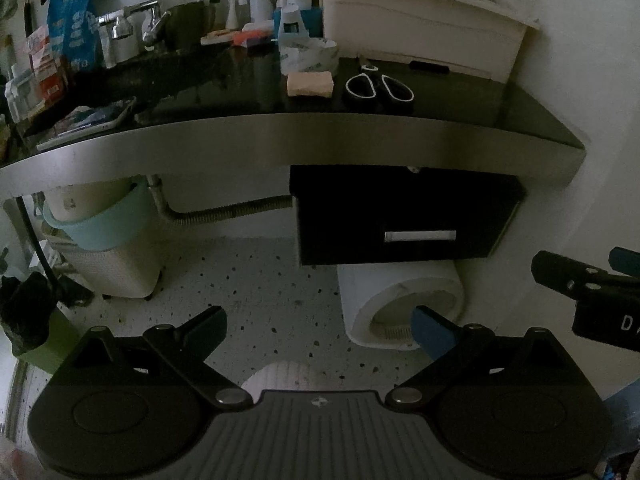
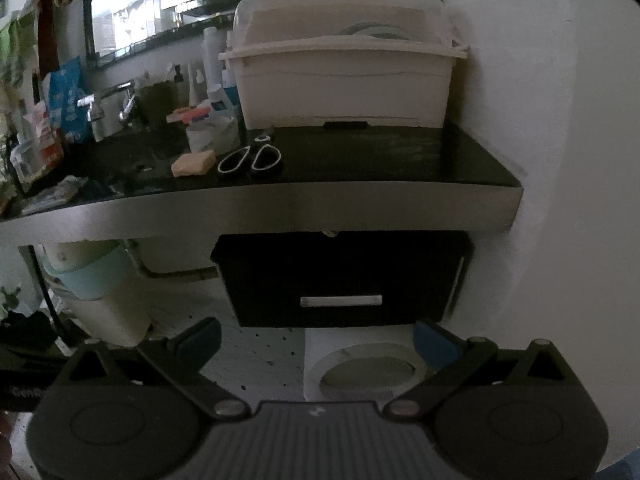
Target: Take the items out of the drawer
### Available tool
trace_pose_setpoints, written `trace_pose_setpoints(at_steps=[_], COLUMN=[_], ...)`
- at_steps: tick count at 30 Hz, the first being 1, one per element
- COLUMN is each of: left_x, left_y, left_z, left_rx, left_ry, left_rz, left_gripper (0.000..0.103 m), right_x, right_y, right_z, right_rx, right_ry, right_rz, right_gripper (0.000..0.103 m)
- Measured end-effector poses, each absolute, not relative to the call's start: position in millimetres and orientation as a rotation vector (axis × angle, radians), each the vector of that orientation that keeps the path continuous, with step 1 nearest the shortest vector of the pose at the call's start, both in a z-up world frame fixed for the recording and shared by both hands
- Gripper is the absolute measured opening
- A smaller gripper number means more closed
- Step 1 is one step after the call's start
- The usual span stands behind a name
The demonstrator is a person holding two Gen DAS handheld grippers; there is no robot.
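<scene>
A black drawer (image 1: 404, 216) with a white bar handle (image 1: 419, 236) hangs shut under the right end of a dark counter; it also shows in the right wrist view (image 2: 340, 280) with its handle (image 2: 341, 301). My left gripper (image 1: 320, 330) is open and empty, low and in front of the drawer, well apart from it. My right gripper (image 2: 318, 342) is open and empty, just below and in front of the drawer. The right gripper shows at the right edge of the left wrist view (image 1: 588, 292). The drawer's contents are hidden.
On the counter (image 1: 460, 104) lie scissors (image 1: 378, 86), a sponge (image 1: 310, 84), a tape roll (image 1: 308, 54), bottles and a cream dish box (image 1: 416, 28). A tap (image 1: 136, 20) stands at the left. Below are a white bin (image 1: 400, 304), a light-blue basket (image 1: 100, 216) and a hose (image 1: 224, 212).
</scene>
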State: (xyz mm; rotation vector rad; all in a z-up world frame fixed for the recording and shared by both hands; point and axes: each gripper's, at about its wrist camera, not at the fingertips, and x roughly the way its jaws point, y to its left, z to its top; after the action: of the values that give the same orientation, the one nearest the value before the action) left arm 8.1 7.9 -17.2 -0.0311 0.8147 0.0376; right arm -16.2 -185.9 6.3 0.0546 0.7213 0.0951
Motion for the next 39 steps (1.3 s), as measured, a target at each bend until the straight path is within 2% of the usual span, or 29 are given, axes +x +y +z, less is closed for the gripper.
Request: trace_pose_setpoints(at_steps=[19, 26, 34, 39], left_x=[14, 11, 3, 3], left_y=[9, 3, 11, 16], left_z=[-33, -36, -36, -40], left_rx=[-0.077, -0.035, -0.093, -0.101], left_ry=[0.861, 0.794, 0.732, 0.734], left_rz=[0.046, 0.075, 0.05, 0.007], left_gripper=[0.1, 0.1, 0.1, 0.1], right_x=[6, 23, 60, 85], right_y=[-169, -176, -169, -158], right_z=[-38, -75, -115, -138], right_rx=[-0.177, -0.148, -0.349, -0.503], right_ry=[0.638, 0.591, 0.637, 0.655], right_rz=[0.141, 0.265, 0.338, 0.362], right_gripper=[0.103, 0.103, 0.103, 0.098])
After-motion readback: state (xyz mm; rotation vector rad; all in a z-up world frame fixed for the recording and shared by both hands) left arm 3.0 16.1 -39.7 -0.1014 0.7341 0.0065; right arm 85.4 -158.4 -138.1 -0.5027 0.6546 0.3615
